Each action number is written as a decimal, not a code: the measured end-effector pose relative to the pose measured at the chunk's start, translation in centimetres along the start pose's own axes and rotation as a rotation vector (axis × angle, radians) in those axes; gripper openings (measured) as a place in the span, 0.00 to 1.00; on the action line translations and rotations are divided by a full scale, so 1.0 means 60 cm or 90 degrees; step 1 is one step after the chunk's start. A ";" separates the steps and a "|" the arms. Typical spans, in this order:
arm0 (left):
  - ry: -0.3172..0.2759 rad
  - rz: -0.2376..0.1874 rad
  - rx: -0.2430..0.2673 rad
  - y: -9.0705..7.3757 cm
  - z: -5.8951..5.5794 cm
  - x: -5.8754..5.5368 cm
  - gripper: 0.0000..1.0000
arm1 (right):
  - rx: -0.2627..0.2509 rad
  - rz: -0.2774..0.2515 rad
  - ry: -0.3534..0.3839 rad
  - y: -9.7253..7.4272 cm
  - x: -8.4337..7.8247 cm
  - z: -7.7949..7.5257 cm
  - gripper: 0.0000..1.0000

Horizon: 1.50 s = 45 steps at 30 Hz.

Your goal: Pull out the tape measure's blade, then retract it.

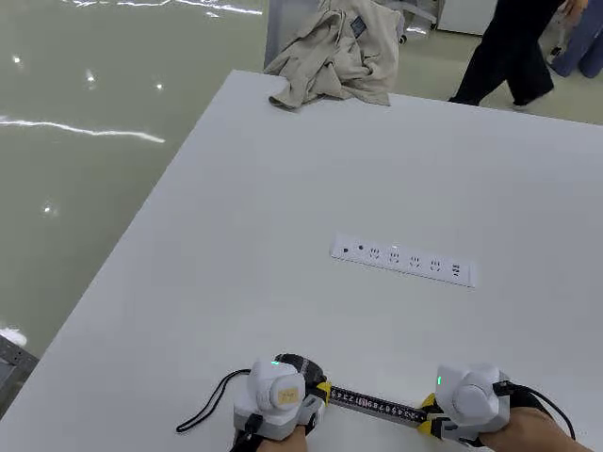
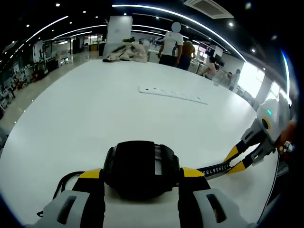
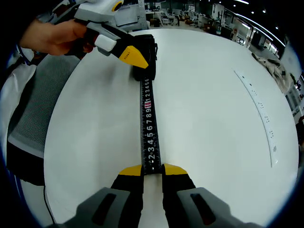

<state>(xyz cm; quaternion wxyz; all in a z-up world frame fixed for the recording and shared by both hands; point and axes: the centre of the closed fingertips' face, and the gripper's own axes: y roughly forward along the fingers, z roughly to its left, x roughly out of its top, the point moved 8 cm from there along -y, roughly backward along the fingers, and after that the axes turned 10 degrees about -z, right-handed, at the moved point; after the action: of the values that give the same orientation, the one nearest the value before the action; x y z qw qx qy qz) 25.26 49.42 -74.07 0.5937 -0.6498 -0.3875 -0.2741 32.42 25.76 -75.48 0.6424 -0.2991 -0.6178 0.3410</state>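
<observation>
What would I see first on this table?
You'd spot the black tape measure clamped in the left gripper at the table's near edge, its numbered blade stretched across to the right gripper, which pinches its tip. Farther off lie a white power strip mid-table and a beige jacket at the far end.

At the bottom of the head view, our left gripper [image 1: 320, 394] has its fingers clamped around the tape measure [image 2: 141, 166]. Our right gripper [image 1: 429, 414], lower right, pinches the blade [image 3: 148, 118] end.
</observation>
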 end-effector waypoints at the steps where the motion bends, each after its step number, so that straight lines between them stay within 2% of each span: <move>1: 0.000 0.000 0.000 0.000 0.000 0.000 0.59 | 0.000 0.000 -0.001 0.001 0.002 0.000 0.14; 45: 0.000 0.003 -0.001 0.000 0.000 0.001 0.59 | 0.018 -0.015 -0.018 0.043 0.057 0.005 0.14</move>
<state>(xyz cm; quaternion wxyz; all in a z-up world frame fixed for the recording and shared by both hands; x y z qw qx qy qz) 25.28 49.44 -74.03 0.5938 -0.6513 -0.3856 -0.2732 31.98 30.06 -75.53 0.6419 -0.2778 -0.6255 0.3459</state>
